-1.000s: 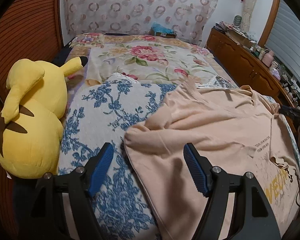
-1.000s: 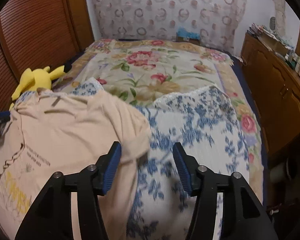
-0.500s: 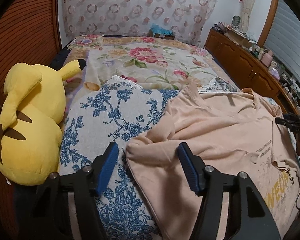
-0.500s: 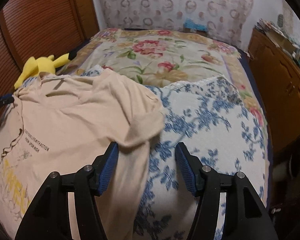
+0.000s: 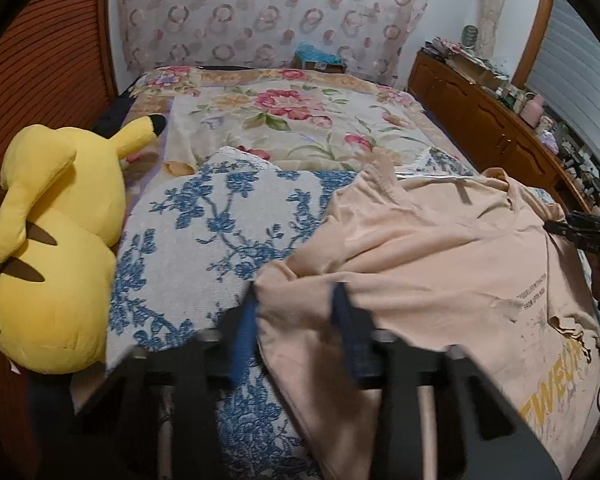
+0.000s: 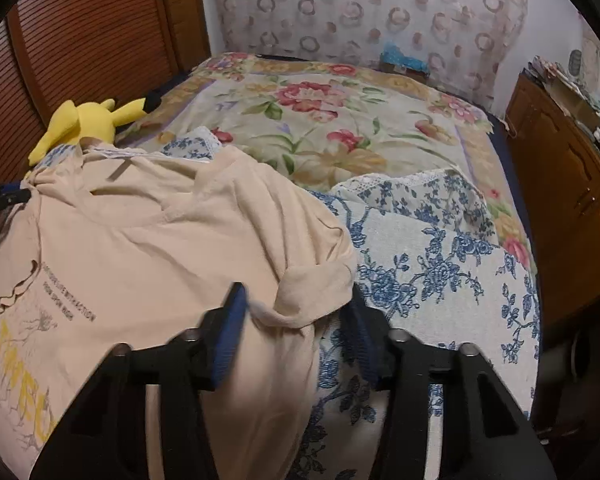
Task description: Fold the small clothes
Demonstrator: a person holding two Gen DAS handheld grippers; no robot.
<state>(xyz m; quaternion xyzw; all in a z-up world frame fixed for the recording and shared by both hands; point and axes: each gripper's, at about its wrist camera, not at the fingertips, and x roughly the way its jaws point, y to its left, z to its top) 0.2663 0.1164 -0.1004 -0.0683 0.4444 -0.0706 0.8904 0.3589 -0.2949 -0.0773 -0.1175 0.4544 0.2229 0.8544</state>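
A peach T-shirt with yellow lettering lies spread, front up, on a blue-flowered blanket. My left gripper straddles the shirt's left sleeve. Its blurred jaws are closing, with the sleeve cloth between the blue pads and a gap still showing. In the right wrist view the same T-shirt fills the left half. My right gripper is around the bunched right sleeve, and its jaws are closing too, with cloth between them. Each gripper's tip shows at the other view's edge.
A yellow plush toy lies at the bed's left side, against a slatted wooden door. The flowered bedspread runs back to a padded headboard. A cluttered wooden cabinet lines the right side.
Both pairs of jaws have narrowed around the sleeves. The right gripper came forward and down until the sleeve lay between its pads. The left gripper stayed in place.
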